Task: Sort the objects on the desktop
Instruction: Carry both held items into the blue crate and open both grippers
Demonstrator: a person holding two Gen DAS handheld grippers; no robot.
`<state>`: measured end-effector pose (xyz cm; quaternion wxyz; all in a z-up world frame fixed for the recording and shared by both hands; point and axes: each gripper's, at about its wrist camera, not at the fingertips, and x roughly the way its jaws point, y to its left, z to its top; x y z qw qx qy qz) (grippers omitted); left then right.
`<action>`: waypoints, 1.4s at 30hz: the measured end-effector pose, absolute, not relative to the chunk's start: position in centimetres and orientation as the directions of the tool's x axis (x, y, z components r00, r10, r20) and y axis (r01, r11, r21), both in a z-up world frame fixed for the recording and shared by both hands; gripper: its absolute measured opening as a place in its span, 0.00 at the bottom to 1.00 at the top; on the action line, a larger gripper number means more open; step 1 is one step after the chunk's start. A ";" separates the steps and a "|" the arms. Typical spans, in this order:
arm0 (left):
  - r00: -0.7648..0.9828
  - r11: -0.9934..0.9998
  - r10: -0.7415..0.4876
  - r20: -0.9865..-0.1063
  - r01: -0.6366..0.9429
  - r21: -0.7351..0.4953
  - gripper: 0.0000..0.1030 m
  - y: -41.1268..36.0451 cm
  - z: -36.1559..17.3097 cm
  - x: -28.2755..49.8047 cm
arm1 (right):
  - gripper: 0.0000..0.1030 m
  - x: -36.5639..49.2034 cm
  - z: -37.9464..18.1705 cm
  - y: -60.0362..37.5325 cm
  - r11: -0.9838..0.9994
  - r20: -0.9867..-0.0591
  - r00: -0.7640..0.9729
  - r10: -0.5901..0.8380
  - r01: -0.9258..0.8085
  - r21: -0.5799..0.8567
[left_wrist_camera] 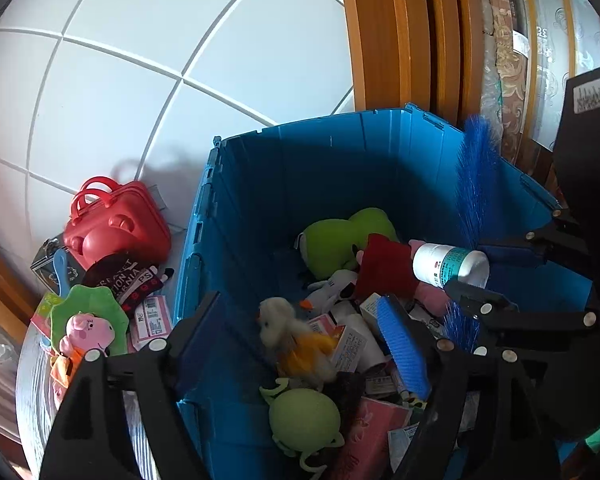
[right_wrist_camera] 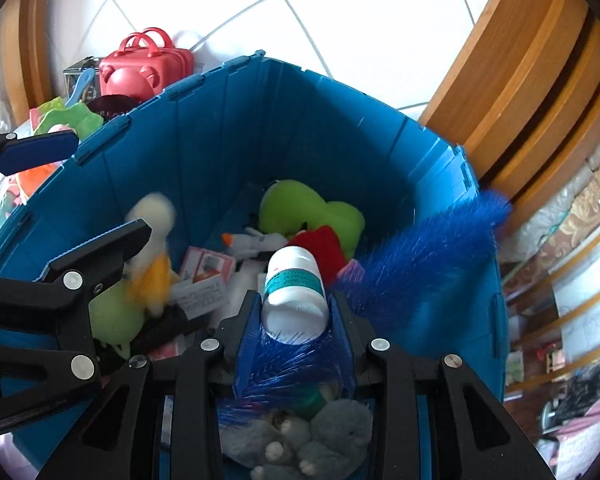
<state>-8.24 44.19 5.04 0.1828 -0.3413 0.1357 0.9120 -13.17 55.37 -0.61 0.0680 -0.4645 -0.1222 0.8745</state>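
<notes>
A blue bin (left_wrist_camera: 300, 160) (right_wrist_camera: 260, 120) holds plush toys, small boxes and a green ball toy (left_wrist_camera: 304, 416). My left gripper (left_wrist_camera: 300, 300) (right_wrist_camera: 104, 188) stands open over the bin. A white and yellow plush duck (left_wrist_camera: 292, 340) (right_wrist_camera: 152, 240) lies below and between its fingers, clear of the pads; it is blurred in the right wrist view. My right gripper (right_wrist_camera: 294, 300) (left_wrist_camera: 476, 270) is shut on a white bottle (right_wrist_camera: 296, 300) (left_wrist_camera: 448, 266) with a teal label. The bristles of a blue brush (right_wrist_camera: 432, 252) (left_wrist_camera: 476, 184) are caught in the same grip.
Left of the bin sit a red bear-shaped case (left_wrist_camera: 120, 224) (right_wrist_camera: 144, 68), a black cap (left_wrist_camera: 128, 276) and a green plate (left_wrist_camera: 96, 304) with a pink pig toy (left_wrist_camera: 86, 330). A white tiled wall and a wooden frame (left_wrist_camera: 400, 40) stand behind. A grey plush (right_wrist_camera: 300, 432) lies under the right gripper.
</notes>
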 end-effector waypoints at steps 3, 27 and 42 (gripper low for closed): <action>-0.698 -0.897 0.249 -0.672 -0.428 0.111 0.76 43.7 5.1 -8.1 | 0.33 -13.0 -0.7 55.4 -0.961 -0.799 -0.555 0.233 -0.006 -0.276; -0.692 -0.875 0.332 -0.641 -0.479 0.064 0.76 41.4 4.9 -4.2 | 0.98 -7.4 0.0 55.3 -0.961 -0.783 -0.564 0.262 -0.081 -0.263; -0.776 -0.879 0.404 -0.484 -0.477 0.030 0.96 35.0 6.6 0.9 | 1.00 -1.0 0.5 51.7 -0.960 -0.698 -0.660 0.279 -0.191 -0.203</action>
